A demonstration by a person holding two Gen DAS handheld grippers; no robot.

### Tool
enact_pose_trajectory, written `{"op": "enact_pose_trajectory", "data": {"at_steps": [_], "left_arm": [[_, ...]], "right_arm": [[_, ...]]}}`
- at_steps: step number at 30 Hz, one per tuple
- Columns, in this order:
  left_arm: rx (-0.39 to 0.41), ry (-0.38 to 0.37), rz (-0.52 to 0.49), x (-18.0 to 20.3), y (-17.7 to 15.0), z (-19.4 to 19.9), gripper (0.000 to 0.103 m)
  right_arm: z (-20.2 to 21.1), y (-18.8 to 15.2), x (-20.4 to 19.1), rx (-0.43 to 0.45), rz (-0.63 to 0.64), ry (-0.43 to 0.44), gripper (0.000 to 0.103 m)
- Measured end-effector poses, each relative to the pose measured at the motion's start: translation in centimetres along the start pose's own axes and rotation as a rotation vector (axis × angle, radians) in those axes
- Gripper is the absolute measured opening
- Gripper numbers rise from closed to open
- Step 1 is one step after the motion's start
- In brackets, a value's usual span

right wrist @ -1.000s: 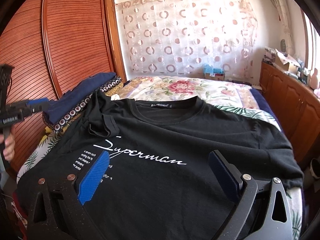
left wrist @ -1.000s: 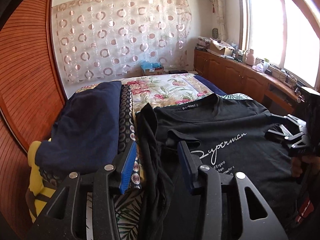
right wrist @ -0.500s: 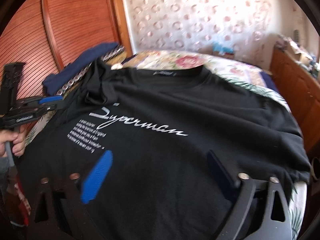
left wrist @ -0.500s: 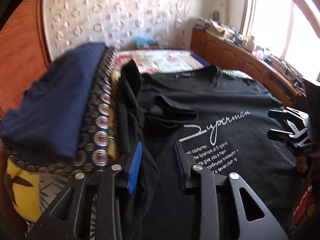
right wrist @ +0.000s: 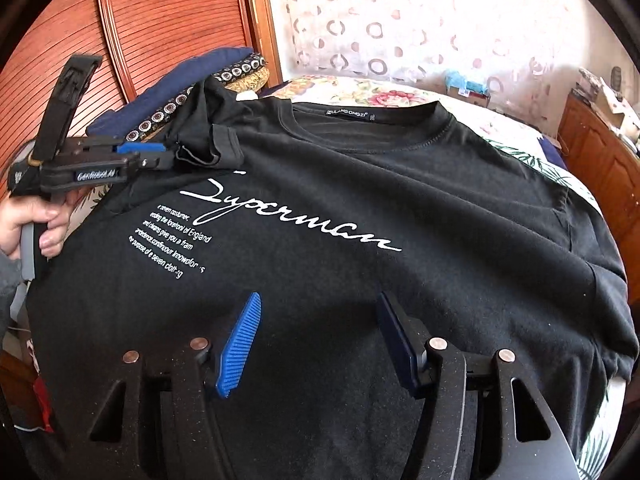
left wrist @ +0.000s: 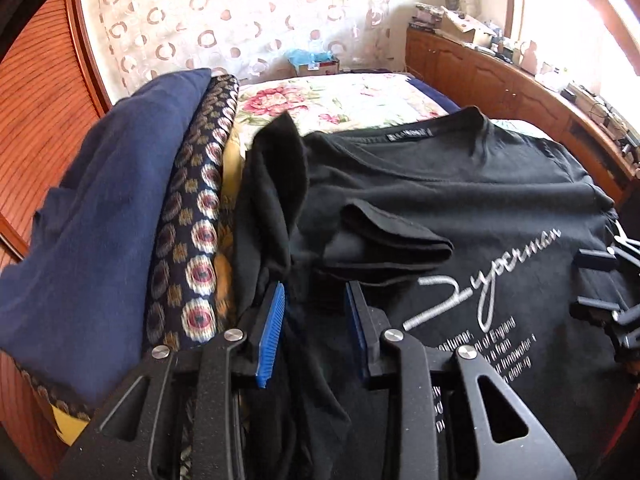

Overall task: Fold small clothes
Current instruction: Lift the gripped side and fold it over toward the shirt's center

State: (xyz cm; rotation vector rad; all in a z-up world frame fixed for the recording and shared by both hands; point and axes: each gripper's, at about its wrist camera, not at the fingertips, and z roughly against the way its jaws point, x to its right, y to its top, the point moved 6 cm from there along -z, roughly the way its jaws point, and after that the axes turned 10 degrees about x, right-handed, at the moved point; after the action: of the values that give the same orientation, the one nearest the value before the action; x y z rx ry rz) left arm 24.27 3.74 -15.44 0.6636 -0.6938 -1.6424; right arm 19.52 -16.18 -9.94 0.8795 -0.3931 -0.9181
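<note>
A black T-shirt point(right wrist: 360, 208) lies face up across a bed point(left wrist: 340, 100), collar toward the far curtain point(right wrist: 420, 20), white script across its chest. The left gripper point(left wrist: 316, 320) angles down at the shirt's left edge, its fingers point(left wrist: 272, 328) a narrow gap apart after closing in; dark cloth from the bunched left side lies between the blue pads, but whether they press on it cannot be told. Just ahead of it the left sleeve point(left wrist: 384, 236) is folded in over the chest. In the right wrist view a hand point(right wrist: 36, 224) grips that tool's handle at the shirt's left margin. The right gripper point(right wrist: 320, 340) hovers over the lower front of the shirt, fingers point(right wrist: 240, 344) moderately apart and lately closing, with nothing clamped between them. A folded stack point(left wrist: 120, 220) of navy and patterned cloth sits tight against the shirt's left edge, beside a wooden wardrobe point(right wrist: 160, 20). Floral bedding lies open beyond the collar; the right sleeve drapes toward the bed's right edge.
</note>
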Motion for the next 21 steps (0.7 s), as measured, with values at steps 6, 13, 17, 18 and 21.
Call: {"op": "enact_pose_trajectory", "data": {"at_steps": [6,13,17,18,21], "left_arm": [[-0.021,0.03,-0.043,-0.3,0.4,-1.6,0.032],[-0.013,0.007,-0.053,-0.6,0.2,-0.7,0.005],[0.048,-0.028,-0.057,-0.1,0.5,2.0,0.004],[0.059,-0.037,-0.062,0.2,0.6,2.7,0.003],[0.097,-0.074,-0.068,1.4,0.7,4.8,0.003]], "right_arm": [[-0.9,-0.2,-1.3,-0.008,0.054,-0.048,0.062],[-1.9,-0.3,-2.1,-0.012,0.082,-0.063,0.062],[-2.0,-0.4,-2.2,-0.012,0.087,-0.066,0.062],[-2.0,-0.4,-2.1,-0.012,0.086,-0.065,0.062],[-2.0,-0.5,-2.1,-0.012,0.086,-0.065,0.062]]}}
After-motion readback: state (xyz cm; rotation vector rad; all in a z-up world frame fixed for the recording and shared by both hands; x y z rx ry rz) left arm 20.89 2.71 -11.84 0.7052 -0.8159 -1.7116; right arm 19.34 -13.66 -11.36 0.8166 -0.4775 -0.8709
